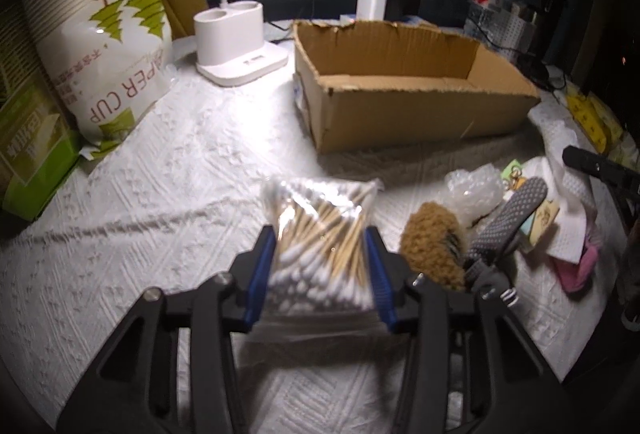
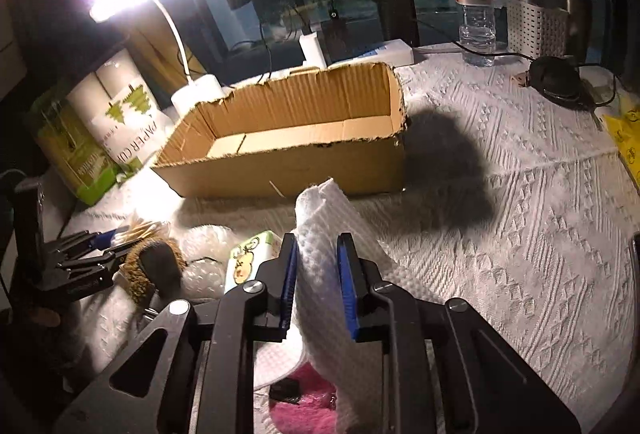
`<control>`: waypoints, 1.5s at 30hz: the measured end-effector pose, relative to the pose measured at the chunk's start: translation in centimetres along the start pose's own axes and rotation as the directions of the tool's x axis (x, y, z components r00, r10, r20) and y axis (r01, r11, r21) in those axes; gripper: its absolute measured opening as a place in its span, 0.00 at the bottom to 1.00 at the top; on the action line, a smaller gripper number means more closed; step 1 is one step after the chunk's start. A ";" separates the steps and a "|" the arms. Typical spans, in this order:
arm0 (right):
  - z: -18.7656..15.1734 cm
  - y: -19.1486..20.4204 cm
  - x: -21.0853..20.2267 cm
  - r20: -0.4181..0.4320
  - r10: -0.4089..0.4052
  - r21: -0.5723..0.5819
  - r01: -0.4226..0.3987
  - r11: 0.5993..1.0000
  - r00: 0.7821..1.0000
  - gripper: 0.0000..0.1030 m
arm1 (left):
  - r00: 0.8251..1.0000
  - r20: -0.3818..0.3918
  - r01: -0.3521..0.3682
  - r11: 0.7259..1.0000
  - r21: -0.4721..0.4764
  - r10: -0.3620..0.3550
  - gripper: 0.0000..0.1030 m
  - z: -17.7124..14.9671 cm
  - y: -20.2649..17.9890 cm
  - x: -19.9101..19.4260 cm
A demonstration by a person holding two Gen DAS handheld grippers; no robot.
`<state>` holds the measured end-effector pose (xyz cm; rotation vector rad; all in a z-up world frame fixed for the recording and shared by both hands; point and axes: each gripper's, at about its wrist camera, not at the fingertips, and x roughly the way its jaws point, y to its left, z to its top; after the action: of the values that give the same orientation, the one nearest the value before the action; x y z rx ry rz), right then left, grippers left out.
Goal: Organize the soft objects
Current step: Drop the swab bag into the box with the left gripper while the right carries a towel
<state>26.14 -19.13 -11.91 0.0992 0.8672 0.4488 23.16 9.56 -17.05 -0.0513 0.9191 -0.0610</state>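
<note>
A plain brown cardboard box (image 2: pixel 288 153) is sitting on white embossed counter (image 2: pixel 520 234) cloth; blue fingers (image 2: pixel 346 282) are pinching a white dimpled paper towel (image 2: pixel 324 234).

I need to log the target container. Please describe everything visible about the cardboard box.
The cardboard box is plain brown corrugated board, shallow and rectangular, open at the top with torn, ragged upper edges. Its bottom flaps show inside and nothing lies in it. It stands upright on the white textured cloth, beside the white lamp base. No tool touches it.
</note>
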 end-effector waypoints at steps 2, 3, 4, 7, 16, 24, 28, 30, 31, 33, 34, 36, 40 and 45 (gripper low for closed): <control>0.1 0.1 -0.3 0.009 0.001 -0.004 -0.001 1.000 1.000 0.16 | 1.000 0.014 0.004 1.000 -0.014 -0.004 0.44 0.1 0.3 -0.6; 0.1 0.1 -0.4 0.009 0.002 -0.006 -0.002 1.000 1.000 0.14 | 1.000 0.019 0.006 1.000 -0.018 -0.005 0.44 0.1 0.4 -0.8; 0.1 0.2 -0.5 0.009 0.001 -0.004 -0.001 1.000 1.000 0.13 | 1.000 0.025 0.006 1.000 -0.024 -0.006 0.44 0.1 0.6 -1.0; 0.3 0.4 -0.9 0.016 0.006 0.000 -0.006 1.000 1.000 0.13 | 0.999 0.042 0.011 0.999 -0.035 -0.009 0.44 0.1 0.7 -1.8; 1.2 0.4 -3.9 0.096 0.015 -0.012 -0.014 1.000 0.995 0.06 | 0.993 0.112 0.043 0.997 -0.065 -0.036 0.44 0.8 0.9 -4.4; 2.9 0.1 -6.5 0.165 0.038 -0.025 -0.034 0.999 0.985 0.06 | 0.979 0.198 0.061 0.995 -0.081 -0.043 0.44 2.4 -0.1 -6.5; 3.8 0.2 -7.2 0.193 0.045 -0.048 -0.036 0.998 0.980 0.06 | 0.972 0.226 0.083 0.994 -0.075 -0.064 0.44 3.4 -0.9 -7.1; 4.3 0.1 -7.4 0.204 0.049 -0.058 -0.038 0.998 0.978 0.06 | 0.967 0.243 0.101 0.992 -0.071 -0.081 0.44 4.0 -1.2 -7.5; 4.6 0.2 -7.5 0.208 0.052 -0.062 -0.040 0.997 0.977 0.06 | 0.964 0.252 0.105 0.992 -0.070 -0.084 0.44 4.3 -1.4 -7.7; 5.2 0.1 -7.5 0.219 0.055 -0.072 -0.040 0.997 0.974 0.06 | 0.959 0.271 0.100 0.993 -0.061 -0.080 0.44 5.0 -1.8 -8.0; 5.5 0.1 -7.6 0.223 0.058 -0.076 -0.042 0.996 0.973 0.06 | 0.957 0.281 0.098 0.994 -0.055 -0.079 0.44 5.4 -2.1 -8.1; 6.1 0.0 -7.6 0.233 0.063 -0.082 -0.045 0.996 0.970 0.06 | 0.952 0.293 0.108 0.993 -0.052 -0.088 0.44 6.0 -2.6 -8.3; 7.1 -0.3 -7.5 0.250 0.070 -0.086 -0.050 0.995 0.966 0.06 | 0.944 0.316 0.117 0.991 -0.063 -0.091 0.44 7.0 -3.4 -8.3; 8.3 -0.7 -7.0 0.265 0.074 -0.093 -0.051 0.994 0.961 0.06 | 0.932 0.352 0.119 0.991 -0.065 -0.089 0.44 8.4 -4.4 -8.1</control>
<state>28.68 -21.89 -1.71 0.1068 0.5785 0.5182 24.78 5.91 -5.24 -0.1852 0.5626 -0.1075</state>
